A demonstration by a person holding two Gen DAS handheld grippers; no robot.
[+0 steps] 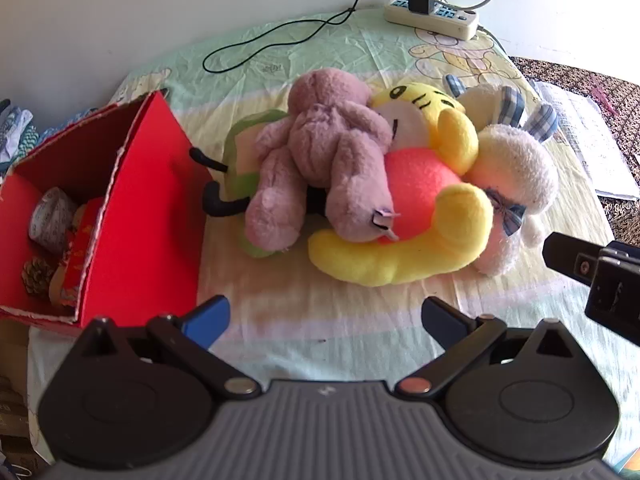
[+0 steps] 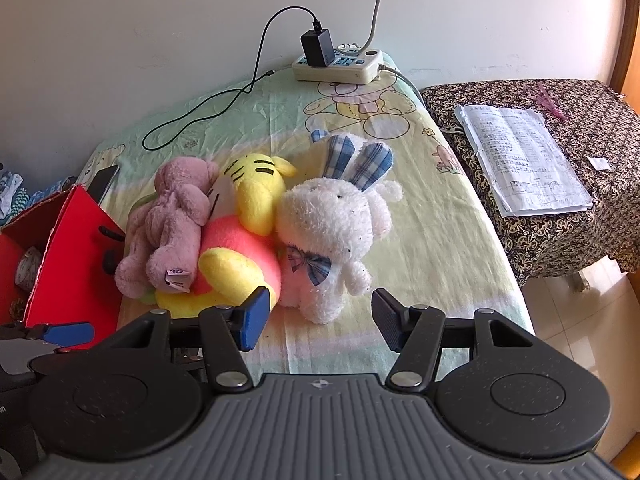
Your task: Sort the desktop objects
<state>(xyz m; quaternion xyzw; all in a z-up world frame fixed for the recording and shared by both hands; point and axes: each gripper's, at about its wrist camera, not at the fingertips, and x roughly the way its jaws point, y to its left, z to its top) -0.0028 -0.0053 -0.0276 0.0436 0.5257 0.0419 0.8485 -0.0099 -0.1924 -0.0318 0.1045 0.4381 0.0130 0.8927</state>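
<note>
A pile of plush toys lies mid-table: a mauve bear (image 1: pixel 320 152) (image 2: pixel 172 224) on top, a yellow tiger with a pink belly (image 1: pixel 416 200) (image 2: pixel 240 256), a white rabbit with plaid ears (image 1: pixel 516 176) (image 2: pixel 336 232), and a green toy (image 1: pixel 240 148) underneath. A red box (image 1: pixel 140 208) (image 2: pixel 68 256) stands open at the left. My left gripper (image 1: pixel 326 320) is open and empty, short of the pile. My right gripper (image 2: pixel 320 316) is open and empty, just before the rabbit. The right gripper also shows in the left wrist view (image 1: pixel 592 272).
Inside the red box lie a tape roll (image 1: pixel 52 220), a pine cone (image 1: pixel 36 280) and a red packet. A power strip (image 1: pixel 432 14) (image 2: pixel 336 64) with charger and black cable (image 1: pixel 280 40) sits at the back. A side table with papers (image 2: pixel 520 156) stands right.
</note>
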